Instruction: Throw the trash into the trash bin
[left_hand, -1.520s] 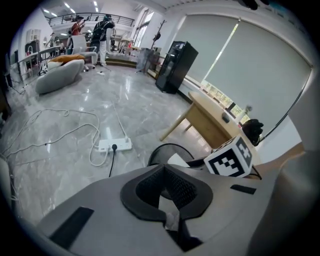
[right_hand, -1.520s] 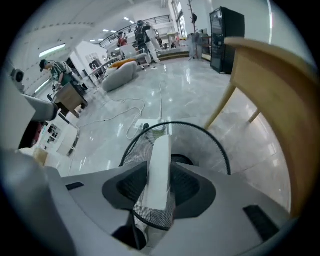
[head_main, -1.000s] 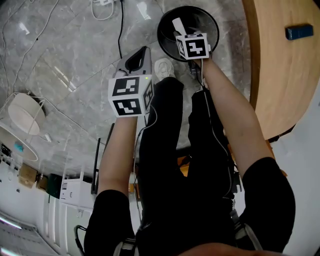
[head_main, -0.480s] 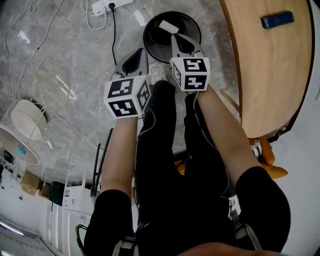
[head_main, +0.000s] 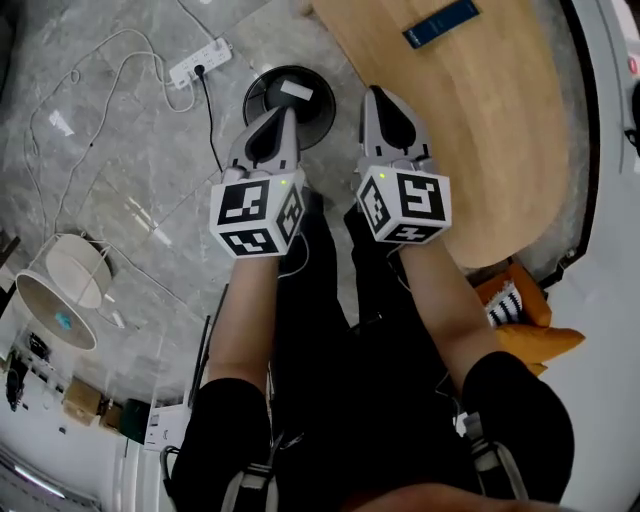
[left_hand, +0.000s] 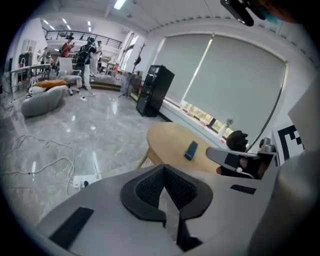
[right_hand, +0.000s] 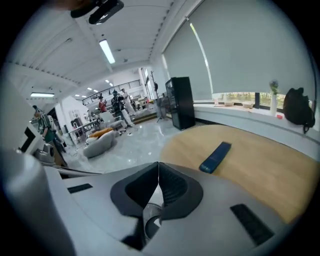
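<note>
Both claws hang raised in front of the person, each with its jaws pressed together on nothing; the left claw (head_main: 283, 114) sits just short of the bin (head_main: 252, 100), which stands on the floor below and ahead of its tip; the right claw (head_main: 376, 96) is off to the bin's right, at the edge of the worktop (head_main: 480, 150); so the left is the nearer one to the bin; the trash (head_main: 297, 90), a small white scrap, already lies inside the bin, ahead of the left claw's tip, its long axis running crosswise to the way that claw points; I'd judge this throw done; the right claw points along the worktop towards a blue slab (right_hand: 215, 157) lying flat well ahead of it, long axis slanting away to the right; whether that counts as trash I can't tell.
</note>
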